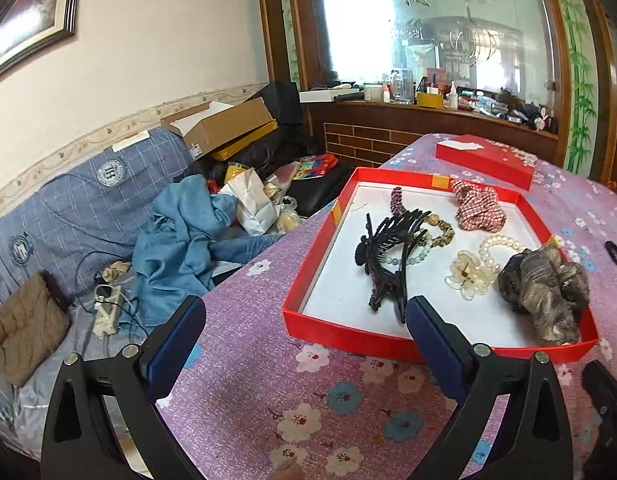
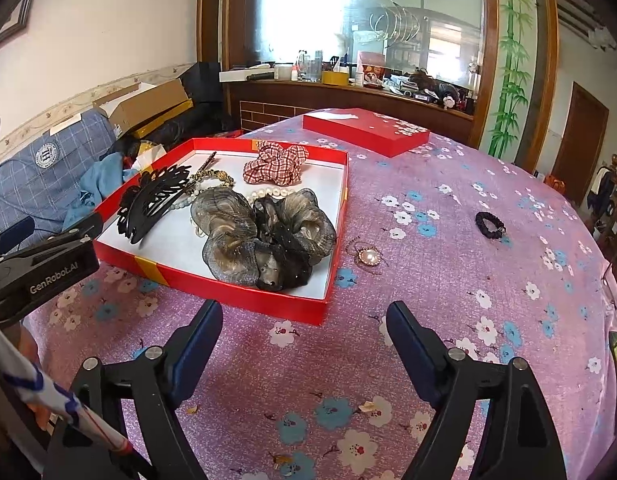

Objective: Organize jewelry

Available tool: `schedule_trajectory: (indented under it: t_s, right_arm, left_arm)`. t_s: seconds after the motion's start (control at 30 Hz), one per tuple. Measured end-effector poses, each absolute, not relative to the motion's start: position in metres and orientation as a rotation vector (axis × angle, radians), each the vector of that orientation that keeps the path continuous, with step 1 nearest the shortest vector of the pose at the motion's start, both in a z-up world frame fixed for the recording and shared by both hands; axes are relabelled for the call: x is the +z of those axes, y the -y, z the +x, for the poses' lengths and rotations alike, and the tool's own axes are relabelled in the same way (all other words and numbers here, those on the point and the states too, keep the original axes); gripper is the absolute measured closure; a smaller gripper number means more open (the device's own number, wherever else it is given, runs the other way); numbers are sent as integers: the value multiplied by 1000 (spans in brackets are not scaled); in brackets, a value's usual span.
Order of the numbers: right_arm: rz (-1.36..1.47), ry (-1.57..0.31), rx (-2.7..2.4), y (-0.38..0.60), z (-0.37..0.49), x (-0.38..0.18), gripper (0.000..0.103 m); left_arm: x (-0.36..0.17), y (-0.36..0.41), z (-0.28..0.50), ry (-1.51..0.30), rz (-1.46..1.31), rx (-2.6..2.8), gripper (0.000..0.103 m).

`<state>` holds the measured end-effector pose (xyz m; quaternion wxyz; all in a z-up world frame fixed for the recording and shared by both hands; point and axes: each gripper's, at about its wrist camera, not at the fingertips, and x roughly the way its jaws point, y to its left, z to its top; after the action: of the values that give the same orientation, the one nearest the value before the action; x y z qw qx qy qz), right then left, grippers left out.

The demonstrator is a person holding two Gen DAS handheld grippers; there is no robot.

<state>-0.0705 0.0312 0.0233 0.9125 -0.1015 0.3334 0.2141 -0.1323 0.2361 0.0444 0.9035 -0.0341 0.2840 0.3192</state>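
A red box tray point(image 1: 348, 336) point(image 2: 244, 300) on the purple floral tablecloth holds a black hair claw point(image 1: 388, 252) point(image 2: 152, 200), a red checked scrunchie point(image 1: 478, 204) point(image 2: 274, 164), a grey-brown organza scrunchie point(image 1: 548, 292) point(image 2: 264, 232), a clear flower clip point(image 1: 468, 276), pearl and bead bracelets point(image 1: 496, 248). Outside it lie a pearl brooch point(image 2: 367, 257) and a black scrunchie point(image 2: 489, 224). My left gripper point(image 1: 306, 328) is open and empty before the tray's near left corner. My right gripper point(image 2: 304, 328) is open and empty before the tray's near right corner.
The red box lid point(image 1: 484, 160) point(image 2: 364, 130) lies at the table's far side. A cluttered blue sofa point(image 1: 68, 216) stands left of the table. A wooden counter point(image 2: 348, 96) with bottles stands behind. The left gripper's body point(image 2: 40, 268) shows at the right wrist view's left edge.
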Motion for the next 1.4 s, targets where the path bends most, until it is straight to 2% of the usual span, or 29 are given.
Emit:
schedule_trajectory:
  t_s: [0.1,0.43,1.4]
  right_arm:
    - [-209,-686,438,-31,-71,23,15]
    - [-209,-683,436,-30,-72,24,15]
    - [-205,-648,444,-30,-76,28,14]
  left_arm:
    - [39,-230,-126,-649,-22,659,3]
    - [28,-220,-124,-647,-57,563,3]
    - [32,-220,-136,-557,-77,559,3]
